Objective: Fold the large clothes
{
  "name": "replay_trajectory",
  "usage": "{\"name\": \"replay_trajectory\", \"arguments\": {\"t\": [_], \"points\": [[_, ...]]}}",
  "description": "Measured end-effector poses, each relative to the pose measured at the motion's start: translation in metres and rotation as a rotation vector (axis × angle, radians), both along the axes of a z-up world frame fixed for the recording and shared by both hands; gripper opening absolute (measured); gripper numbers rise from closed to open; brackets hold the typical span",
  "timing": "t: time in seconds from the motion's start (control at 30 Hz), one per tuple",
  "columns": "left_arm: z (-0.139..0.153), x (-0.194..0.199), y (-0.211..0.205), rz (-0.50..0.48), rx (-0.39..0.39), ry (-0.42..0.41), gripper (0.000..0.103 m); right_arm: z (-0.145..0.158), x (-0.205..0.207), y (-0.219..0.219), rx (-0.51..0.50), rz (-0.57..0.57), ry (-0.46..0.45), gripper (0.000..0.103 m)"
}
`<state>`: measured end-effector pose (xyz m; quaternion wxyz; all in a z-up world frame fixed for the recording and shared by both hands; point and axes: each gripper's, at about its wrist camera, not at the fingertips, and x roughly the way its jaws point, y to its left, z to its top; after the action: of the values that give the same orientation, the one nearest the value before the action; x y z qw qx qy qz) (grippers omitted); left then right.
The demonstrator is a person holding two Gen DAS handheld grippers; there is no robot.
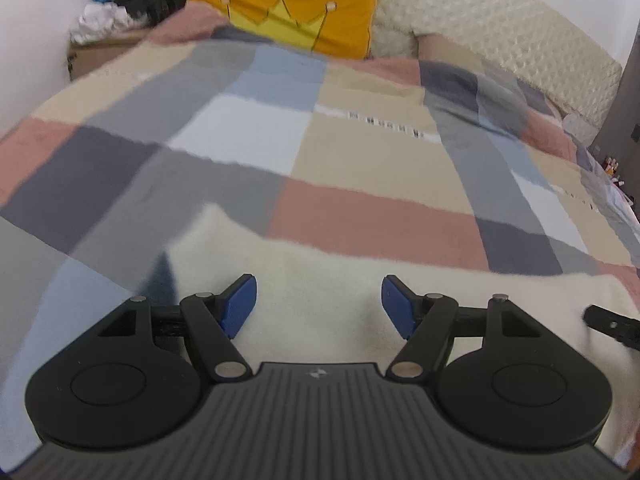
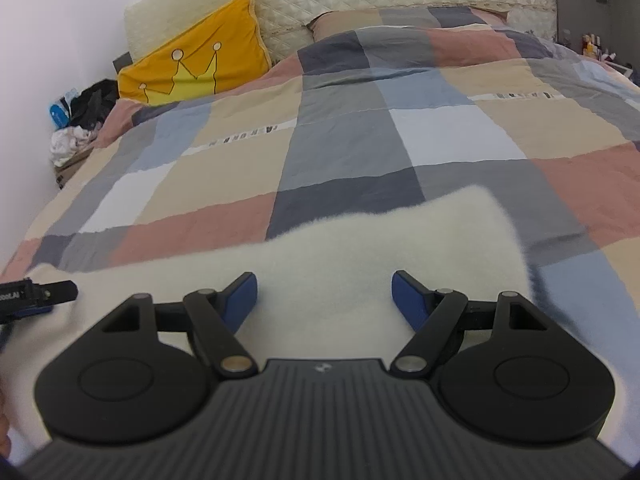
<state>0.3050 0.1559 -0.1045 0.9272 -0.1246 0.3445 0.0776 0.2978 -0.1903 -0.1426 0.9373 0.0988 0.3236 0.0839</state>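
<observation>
Hovering over the cream fleece garment (image 1: 320, 264) spread on the near end of the checked duvet (image 1: 360, 140), left gripper (image 1: 318, 306) and right gripper (image 2: 324, 302) both gape wide, holding nothing. Fluffy pile looks thick and slippery, so a shallow pinch could grab fuzz only, or snag the duvet underneath

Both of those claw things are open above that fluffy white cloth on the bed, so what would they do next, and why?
Probably lower both and pinch the near edge of the cream garment. The left hand-held gripper and right hand-held gripper hover open over it, holding nothing, and folding needs a grip first.
</observation>
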Motion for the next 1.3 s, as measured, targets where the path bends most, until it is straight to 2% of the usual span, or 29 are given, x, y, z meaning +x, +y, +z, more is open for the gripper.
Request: {"name": "replay_trajectory", "arguments": {"t": [0.13, 0.2, 0.37, 0.43, 0.53, 0.67, 0.73, 0.87, 0.93, 1.1, 1.3], "points": [[0.012, -0.017, 0.003, 0.015, 0.022, -0.021, 0.074, 0.010, -0.011, -0.017, 0.002, -0.068, -0.024, 0.076], [0.014, -0.023, 0.003, 0.031, 0.056, -0.002, 0.074, 0.012, -0.013, -0.023, -0.021, -0.113, -0.030, 0.076], [0.000, -0.025, 0.001, 0.039, 0.114, 0.064, 0.074, -0.004, -0.002, -0.026, -0.022, -0.130, 0.024, 0.076], [-0.007, -0.022, 0.000, 0.037, 0.131, 0.090, 0.074, -0.013, 0.004, -0.022, -0.053, -0.117, 0.050, 0.077], [-0.015, -0.019, 0.000, 0.035, 0.142, 0.112, 0.074, -0.019, 0.008, -0.018, -0.073, -0.110, 0.044, 0.080], [-0.015, -0.019, 0.000, 0.039, 0.139, 0.102, 0.074, -0.023, 0.008, -0.022, -0.041, -0.116, 0.046, 0.080], [-0.010, -0.024, -0.002, 0.042, 0.140, 0.069, 0.074, -0.022, 0.007, -0.022, -0.033, -0.124, 0.045, 0.080], [0.003, -0.041, -0.009, 0.026, 0.089, 0.023, 0.074, -0.013, -0.007, -0.021, -0.003, -0.136, 0.031, 0.080], [0.011, -0.053, -0.016, 0.017, 0.078, -0.003, 0.074, -0.005, -0.019, -0.020, 0.028, -0.131, 0.002, 0.080], [0.025, -0.086, -0.037, -0.018, 0.049, -0.060, 0.074, 0.016, -0.055, -0.011, 0.017, -0.093, -0.080, 0.080], [0.027, -0.125, -0.057, -0.067, -0.034, -0.055, 0.074, 0.031, -0.097, -0.007, 0.078, -0.057, -0.134, 0.080]]}}
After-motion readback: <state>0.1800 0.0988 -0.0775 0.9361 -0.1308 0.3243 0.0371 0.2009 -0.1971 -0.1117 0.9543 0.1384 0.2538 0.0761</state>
